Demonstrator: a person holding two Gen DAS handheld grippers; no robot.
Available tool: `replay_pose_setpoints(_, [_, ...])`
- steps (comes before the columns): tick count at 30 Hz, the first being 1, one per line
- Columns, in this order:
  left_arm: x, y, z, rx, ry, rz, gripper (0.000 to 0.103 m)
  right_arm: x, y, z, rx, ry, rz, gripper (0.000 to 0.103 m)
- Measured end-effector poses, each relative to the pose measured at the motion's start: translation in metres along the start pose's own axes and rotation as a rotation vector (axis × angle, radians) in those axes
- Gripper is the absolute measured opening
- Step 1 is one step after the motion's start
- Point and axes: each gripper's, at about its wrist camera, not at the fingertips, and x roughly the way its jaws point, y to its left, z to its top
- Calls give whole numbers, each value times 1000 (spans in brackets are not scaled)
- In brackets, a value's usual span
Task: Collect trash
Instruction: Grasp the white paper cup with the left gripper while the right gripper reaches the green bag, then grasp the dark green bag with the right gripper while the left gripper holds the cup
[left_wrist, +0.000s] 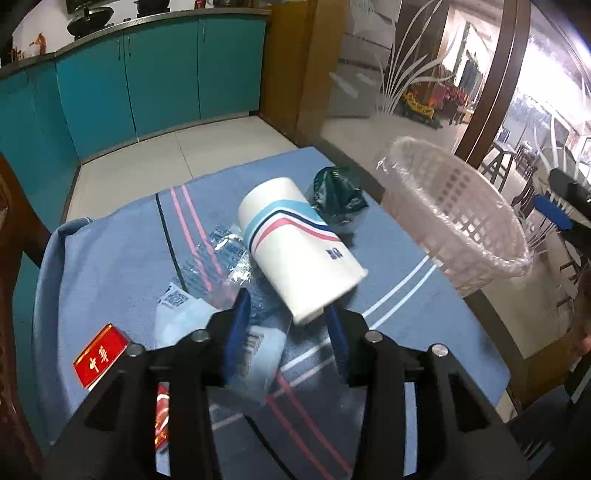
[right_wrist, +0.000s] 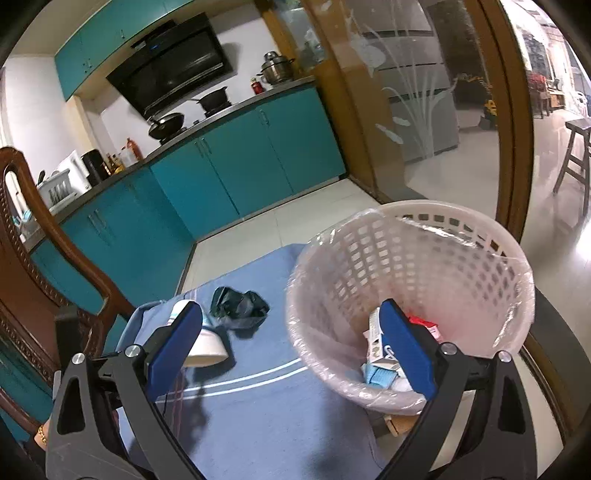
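Note:
A white paper cup (left_wrist: 295, 243) with blue and pink stripes lies on its side on the blue cloth (left_wrist: 122, 266). My left gripper (left_wrist: 290, 314) stands open around the cup's rim end; the right finger (left_wrist: 338, 339) is at the rim. A crumpled dark bag (left_wrist: 338, 197) lies behind the cup. Clear plastic wrappers (left_wrist: 229, 251) and a red packet (left_wrist: 99, 354) lie to the left. My right gripper (right_wrist: 291, 343) is open and empty, beside the lined white basket (right_wrist: 413, 258), which holds several bits of trash (right_wrist: 384, 354). The cup (right_wrist: 205, 339) and dark bag (right_wrist: 240, 306) also show in the right wrist view.
A carved wooden chair (right_wrist: 44, 258) stands at the left. Teal kitchen cabinets (right_wrist: 229, 166) line the back wall. A frosted glass door (right_wrist: 424, 92) is behind the basket (left_wrist: 458, 218). The table's edge runs close to the basket on the right.

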Motion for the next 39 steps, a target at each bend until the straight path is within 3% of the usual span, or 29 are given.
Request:
replay_pose_setpoints(1, [-1, 0, -2, -8, 1, -9, 13, 0, 2, -1, -3, 5, 4, 95])
replay_pose_setpoints(4, [-14, -1, -3, -24, -48, 18, 6, 3, 9, -3, -19, 14, 12, 95])
replay_pose_setpoints(11, [-64, -26, -11, 3, -141, 36, 4, 27, 30, -8, -68, 52, 10, 95])
replay_pose_setpoints(15, [-120, -32, -23, -70, -225, 100, 4, 63, 48, -14, -121, 99, -23, 95])
replay_pose_setpoints(19, [-181, -26, -59, -198, -346, 212, 4, 98, 65, -25, -170, 159, -55, 95])
replay_pose_setpoints(22, [-202, -20, -88, -272, -423, 259, 4, 127, 85, -30, -228, 188, -83, 91])
replay_pose_setpoints(23, [-204, -14, -96, -308, -433, 256, 4, 138, 91, -33, -256, 213, -87, 84])
replay_pose_setpoints(26, [-204, -7, -102, -321, -435, 266, 4, 161, 97, -48, -336, 317, -92, 38])
replay_pose_setpoints(28, [-206, -2, -110, -312, -442, 280, 4, 149, 93, -47, -341, 287, -109, 36])
replay_pose_setpoints(34, [-198, -3, -109, -284, -416, 275, 4, 45, 88, -27, -337, 200, 28, 35])
replay_pose_setpoints(39, [-192, -19, -102, -261, -401, 272, 4, -26, 74, -31, -359, 137, 108, 35])
